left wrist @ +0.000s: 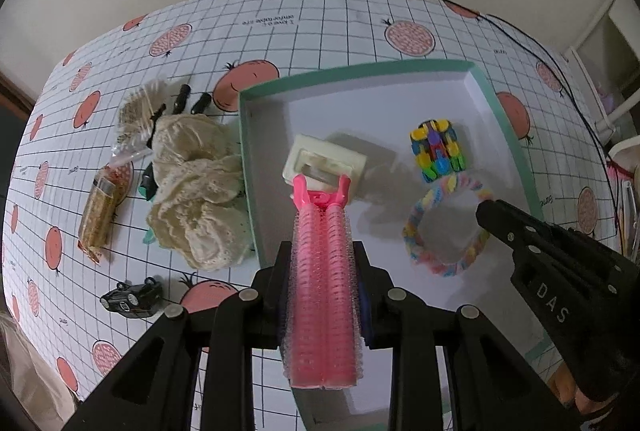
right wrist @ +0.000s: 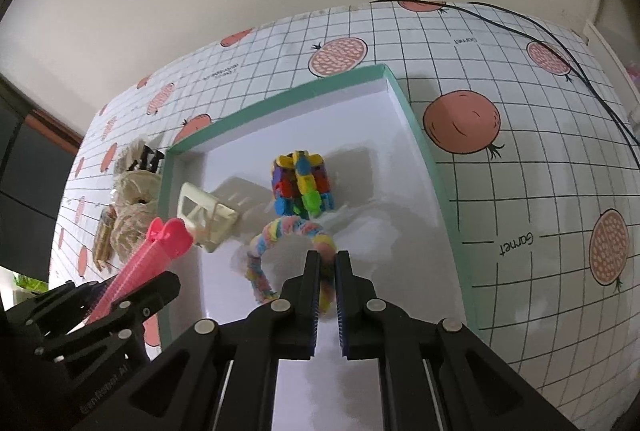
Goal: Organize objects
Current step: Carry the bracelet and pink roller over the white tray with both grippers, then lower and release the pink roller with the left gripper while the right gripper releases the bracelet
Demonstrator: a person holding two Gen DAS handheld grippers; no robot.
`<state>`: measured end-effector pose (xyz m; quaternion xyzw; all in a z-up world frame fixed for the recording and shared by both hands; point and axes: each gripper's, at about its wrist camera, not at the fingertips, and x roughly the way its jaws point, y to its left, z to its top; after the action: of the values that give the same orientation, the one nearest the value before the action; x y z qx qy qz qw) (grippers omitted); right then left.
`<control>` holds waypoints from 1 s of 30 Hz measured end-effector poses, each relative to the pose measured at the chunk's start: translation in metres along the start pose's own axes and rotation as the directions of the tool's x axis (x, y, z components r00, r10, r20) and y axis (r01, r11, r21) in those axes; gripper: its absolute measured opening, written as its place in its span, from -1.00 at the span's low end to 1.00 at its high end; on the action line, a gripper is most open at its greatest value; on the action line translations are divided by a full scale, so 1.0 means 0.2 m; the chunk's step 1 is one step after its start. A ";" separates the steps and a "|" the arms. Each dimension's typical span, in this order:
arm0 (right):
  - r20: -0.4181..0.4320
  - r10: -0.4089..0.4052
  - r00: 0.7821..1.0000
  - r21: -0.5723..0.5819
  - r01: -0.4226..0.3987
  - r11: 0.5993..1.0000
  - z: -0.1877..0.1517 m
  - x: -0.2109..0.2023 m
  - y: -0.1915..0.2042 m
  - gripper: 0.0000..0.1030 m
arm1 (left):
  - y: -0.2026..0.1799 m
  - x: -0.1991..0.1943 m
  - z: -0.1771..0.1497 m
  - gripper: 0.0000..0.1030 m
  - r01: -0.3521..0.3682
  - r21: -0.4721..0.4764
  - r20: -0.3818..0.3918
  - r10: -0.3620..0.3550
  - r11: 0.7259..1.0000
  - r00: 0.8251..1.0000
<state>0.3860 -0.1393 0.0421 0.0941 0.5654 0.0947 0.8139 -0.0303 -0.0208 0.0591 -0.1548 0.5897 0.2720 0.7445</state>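
Over the green-rimmed tray [left wrist: 504, 119], left claw [left wrist: 322, 263] clamps the pink hair roller clip [left wrist: 322, 271], tip toward 12 o'clock near the cream holder [left wrist: 324, 161], likely for deposit. Right claw [right wrist: 328, 267] pinches the pastel fuzzy ring [right wrist: 280, 231] at 6 o'clock of the block toy [right wrist: 302, 183].

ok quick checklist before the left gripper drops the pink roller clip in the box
1. Left gripper shut on the pink roller clip: ok.
2. Clip's tip over the green box: ok; its rear half hangs over the near rim.
3. Landing spot free: not ok, the cream holder lies right at the clip's tip.
4. Right gripper out of the way: ok, it sits at the fuzzy ring, to the right.
5. Right gripper's grip on the ring: cannot tell.
6. Colourful block toy clear of the drop: ok.
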 end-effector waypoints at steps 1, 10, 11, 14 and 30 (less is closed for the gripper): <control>-0.003 -0.008 1.000 -0.001 0.008 1.000 0.00 0.01 0.00 -0.84 | -0.01 0.01 0.00 -0.45 -0.003 0.004 -0.006 0.003 1.000 1.000; -0.030 -0.047 0.998 0.005 0.047 0.999 -0.02 0.07 -0.03 -0.84 | -0.06 0.15 -0.05 -0.44 0.003 0.038 -0.100 0.001 0.999 0.995; -0.032 -0.049 0.998 0.006 0.049 0.999 -0.02 0.08 -0.03 -0.84 | -0.06 0.16 -0.06 -0.44 0.002 0.039 -0.105 0.003 0.999 0.994; -0.040 -0.056 0.998 0.010 0.057 0.998 -0.02 0.09 -0.04 -0.84 | -0.06 0.18 -0.06 -0.44 0.001 0.042 -0.115 0.004 0.999 0.993; -0.049 -0.072 0.996 0.004 0.072 0.997 -0.02 0.12 -0.04 -0.82 | -0.08 0.18 -0.07 -0.44 0.008 0.068 -0.118 0.000 0.998 0.993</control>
<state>0.3898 -0.1414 0.0169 0.0737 0.5886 0.0660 0.8024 -0.0263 -0.0345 0.0200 -0.1462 0.6414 0.2406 0.7137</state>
